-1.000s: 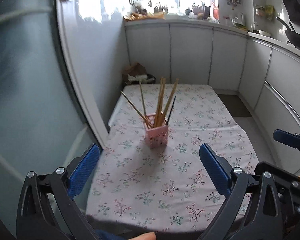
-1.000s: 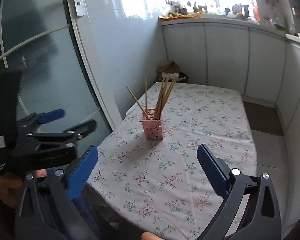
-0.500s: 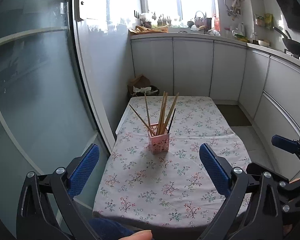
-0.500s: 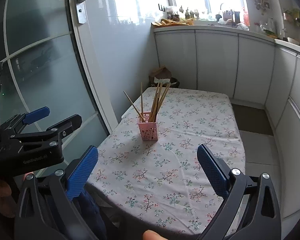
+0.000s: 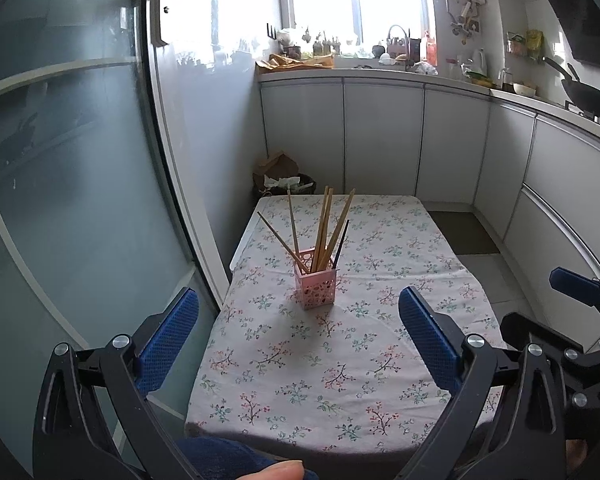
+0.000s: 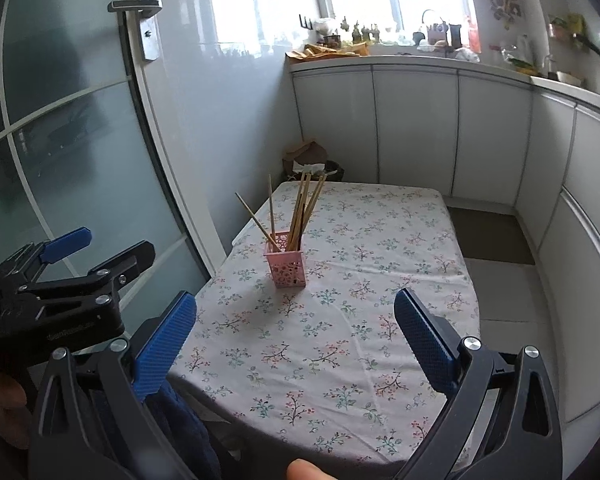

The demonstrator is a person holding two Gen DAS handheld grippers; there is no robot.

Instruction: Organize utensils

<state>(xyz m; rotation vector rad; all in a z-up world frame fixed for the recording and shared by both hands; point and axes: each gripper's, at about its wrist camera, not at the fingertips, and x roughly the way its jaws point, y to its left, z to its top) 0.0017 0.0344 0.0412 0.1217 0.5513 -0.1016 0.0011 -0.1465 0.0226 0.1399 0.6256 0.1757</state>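
Both grippers, left and right, gape wide, empty; upright chopsticks in the pink holder stand ahead, roughly equidistant.

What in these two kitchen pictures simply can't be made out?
- Lower ends of the chopsticks: hidden inside the pink holder, both views.
- Near table edge: blocked by the left gripper; in the right view, by the right gripper.
- Windowsill clutter: too small, washed out by window glare.
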